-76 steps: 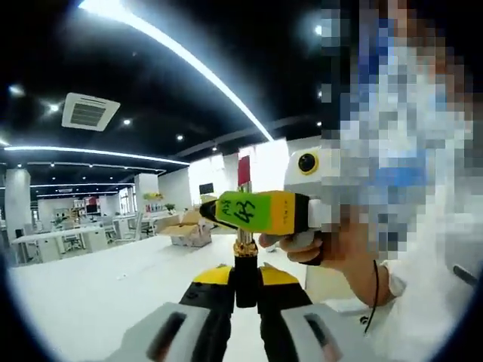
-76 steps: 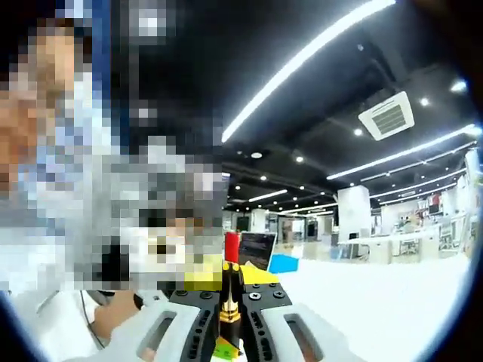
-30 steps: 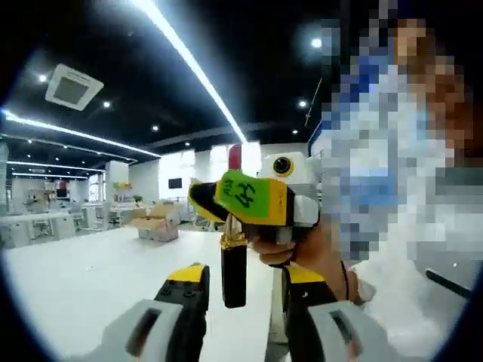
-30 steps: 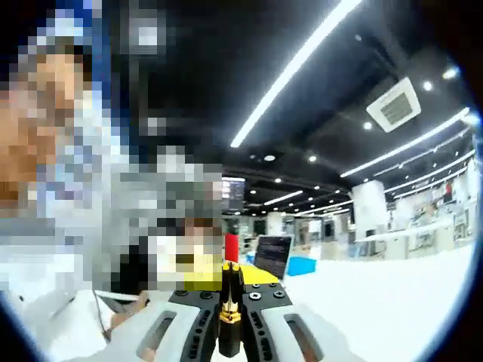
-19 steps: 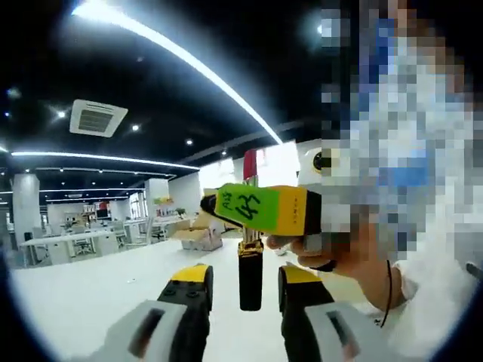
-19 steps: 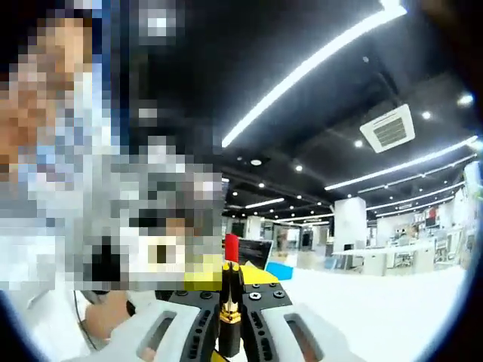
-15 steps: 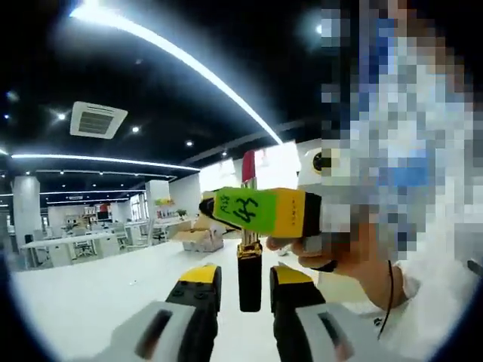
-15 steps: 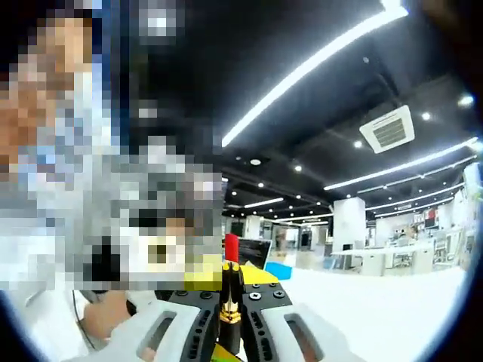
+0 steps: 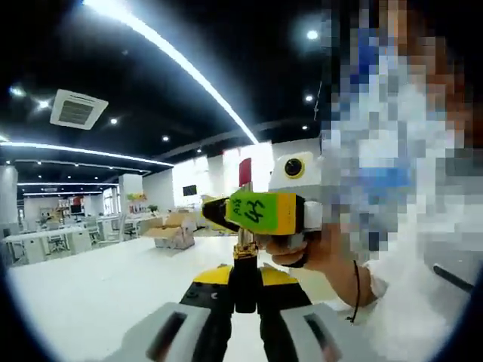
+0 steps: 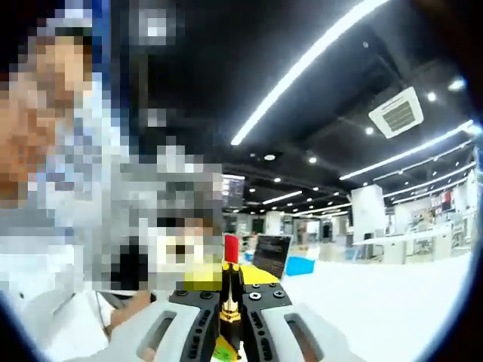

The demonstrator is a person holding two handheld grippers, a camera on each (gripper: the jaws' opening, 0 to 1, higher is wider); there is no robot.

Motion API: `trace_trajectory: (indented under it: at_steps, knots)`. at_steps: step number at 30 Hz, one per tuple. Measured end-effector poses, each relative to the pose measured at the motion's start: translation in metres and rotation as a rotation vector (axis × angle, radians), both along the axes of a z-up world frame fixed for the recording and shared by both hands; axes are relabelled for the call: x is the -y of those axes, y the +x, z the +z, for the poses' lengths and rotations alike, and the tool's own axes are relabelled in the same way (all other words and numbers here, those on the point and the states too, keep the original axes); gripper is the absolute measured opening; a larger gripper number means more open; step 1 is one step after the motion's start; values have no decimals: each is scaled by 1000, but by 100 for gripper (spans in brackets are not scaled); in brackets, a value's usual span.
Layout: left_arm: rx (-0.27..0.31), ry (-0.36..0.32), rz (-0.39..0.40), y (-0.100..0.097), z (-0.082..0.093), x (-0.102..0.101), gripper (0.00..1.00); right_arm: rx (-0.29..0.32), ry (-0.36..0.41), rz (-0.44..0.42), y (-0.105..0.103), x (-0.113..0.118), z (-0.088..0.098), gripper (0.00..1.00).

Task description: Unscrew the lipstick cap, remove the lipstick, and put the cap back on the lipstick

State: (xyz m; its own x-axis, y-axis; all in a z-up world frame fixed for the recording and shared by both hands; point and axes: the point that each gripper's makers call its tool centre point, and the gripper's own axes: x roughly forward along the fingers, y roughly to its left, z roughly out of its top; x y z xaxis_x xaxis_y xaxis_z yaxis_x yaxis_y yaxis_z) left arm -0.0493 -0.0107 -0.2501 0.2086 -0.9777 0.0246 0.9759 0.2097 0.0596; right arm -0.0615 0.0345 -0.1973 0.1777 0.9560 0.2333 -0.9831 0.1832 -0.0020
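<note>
Left gripper (image 9: 244,290) pressed onto the black base of the lipstick (image 9: 244,249), right gripper (image 10: 230,302) pinching the same lipstick higher up, near its gold band, red tip upright above both, white table (image 9: 90,286) below, person's hand (image 9: 317,249) behind.

lipstick (image 9: 244,260): red tip, gold band, black base
my left gripper (image 9: 244,290): yellow and black jaws
my right gripper (image 9: 260,213): yellow, green label
table (image 9: 90,290): white

Green label (image 9: 255,212) on right gripper (image 9: 226,215): handwritten, seemingly "43"
</note>
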Motion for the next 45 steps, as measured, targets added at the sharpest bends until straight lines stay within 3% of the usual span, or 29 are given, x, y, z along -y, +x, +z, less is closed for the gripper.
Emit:
trace_trajectory:
  at_steps: [2,4,7,11,14,20,27,33,41,45]
  knots:
    - [-105,-21,-142,-18,0,0,13,-57,16,107,-13,-2,0,6]
    - [-156,-26,-217,-27,-1,0,13,-95,18,201,-25,-4,-1,6]
    - [-266,-66,-409,-54,2,-1,13,-136,45,336,-44,-7,1,6]
    - [-321,-107,-551,-79,7,3,13,-188,100,480,-63,-8,7,6]
    - [-323,-117,-575,-84,8,4,13,-189,105,501,-67,-9,8,6]
    - [-229,-115,-464,-71,5,6,14,-159,89,403,-57,-11,5,6]
    - [-158,-87,-288,-39,2,3,30,-86,64,182,-27,-11,1,6]
    - [-41,-7,-73,-7,-6,5,38,17,34,-20,-1,-3,2,6]
    - [149,37,171,14,1,8,41,146,-3,-202,17,6,6,6]
    - [213,45,298,24,5,2,35,179,-4,-246,19,9,8,6]
